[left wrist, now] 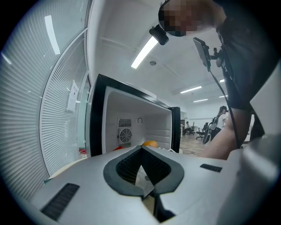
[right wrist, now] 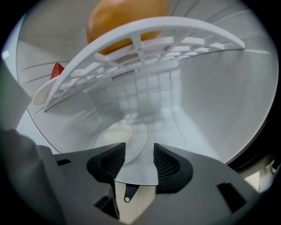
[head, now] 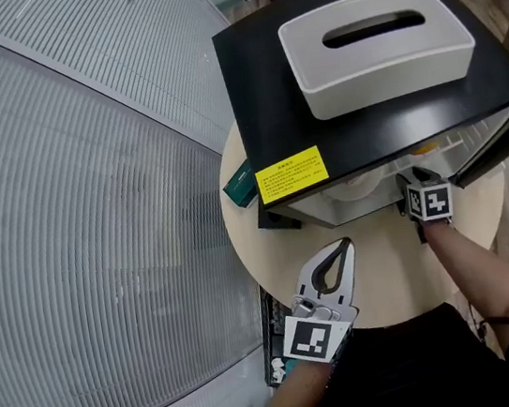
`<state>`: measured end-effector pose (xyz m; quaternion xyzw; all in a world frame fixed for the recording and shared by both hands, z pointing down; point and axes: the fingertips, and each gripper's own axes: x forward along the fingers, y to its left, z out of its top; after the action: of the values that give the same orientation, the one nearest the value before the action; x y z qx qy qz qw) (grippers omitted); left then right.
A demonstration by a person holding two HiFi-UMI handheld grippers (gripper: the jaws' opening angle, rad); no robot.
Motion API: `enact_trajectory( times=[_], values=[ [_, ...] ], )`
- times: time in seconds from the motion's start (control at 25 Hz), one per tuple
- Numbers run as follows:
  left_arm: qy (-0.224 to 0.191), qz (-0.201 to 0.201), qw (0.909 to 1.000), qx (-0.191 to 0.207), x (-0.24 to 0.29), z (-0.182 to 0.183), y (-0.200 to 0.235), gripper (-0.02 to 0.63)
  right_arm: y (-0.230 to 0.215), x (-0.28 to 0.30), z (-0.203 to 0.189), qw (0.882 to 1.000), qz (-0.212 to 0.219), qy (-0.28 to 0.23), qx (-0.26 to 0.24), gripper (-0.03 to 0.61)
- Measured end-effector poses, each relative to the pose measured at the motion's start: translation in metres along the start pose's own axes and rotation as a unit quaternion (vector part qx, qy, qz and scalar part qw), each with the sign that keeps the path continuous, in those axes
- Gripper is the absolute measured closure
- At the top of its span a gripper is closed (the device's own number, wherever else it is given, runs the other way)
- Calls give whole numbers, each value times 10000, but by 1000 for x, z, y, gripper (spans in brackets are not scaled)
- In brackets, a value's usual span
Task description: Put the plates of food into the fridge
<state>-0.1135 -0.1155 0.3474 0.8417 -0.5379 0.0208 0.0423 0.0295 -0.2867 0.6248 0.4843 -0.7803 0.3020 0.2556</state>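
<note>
Your right gripper (right wrist: 138,151) is reaching inside the fridge (head: 262,64) with its jaws standing apart. The near rim of a white plate (right wrist: 131,136) shows in the gap between them, and neither pad appears to press on it. The plate lies flat on the fridge floor and carries a pale portion of food (right wrist: 115,132) towards its far side. Just above it is a white slatted shelf (right wrist: 145,41) holding an orange (right wrist: 127,17), with a red item (right wrist: 58,70) at the shelf's left end. Your left gripper (left wrist: 141,148) is outside the fridge over the round table (head: 387,263), pointing level at the open front, its jaw tips together and nothing held. A white tissue box (head: 373,47) sits on the fridge's black top, and the door (head: 502,146) stands open on your right. The likely trouble is in backing out. A jaw could catch the plate rim and drag the plate forward off the fridge floor. Lifting the gripper too soon could knock the shelf and set the orange rolling. The door may also swing against your arm.
</note>
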Motion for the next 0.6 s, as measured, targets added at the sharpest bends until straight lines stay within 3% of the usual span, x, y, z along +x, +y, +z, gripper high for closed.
enact_trajectory(
  times=[0.24,0.44,0.6],
  values=[
    [-18,-90,10000,0,-4,4,-7,611,12,-20,2,9986,435,-223,-208,380],
    [-61,-115,9999,32,-8,10,-11,611,25,-57,11,9888,1016,-898,-620,382],
    [-139,-217,9997,7,-14,10,-18,611,19,-94,19,9822,1109,-1432,-492,382]
  ],
)
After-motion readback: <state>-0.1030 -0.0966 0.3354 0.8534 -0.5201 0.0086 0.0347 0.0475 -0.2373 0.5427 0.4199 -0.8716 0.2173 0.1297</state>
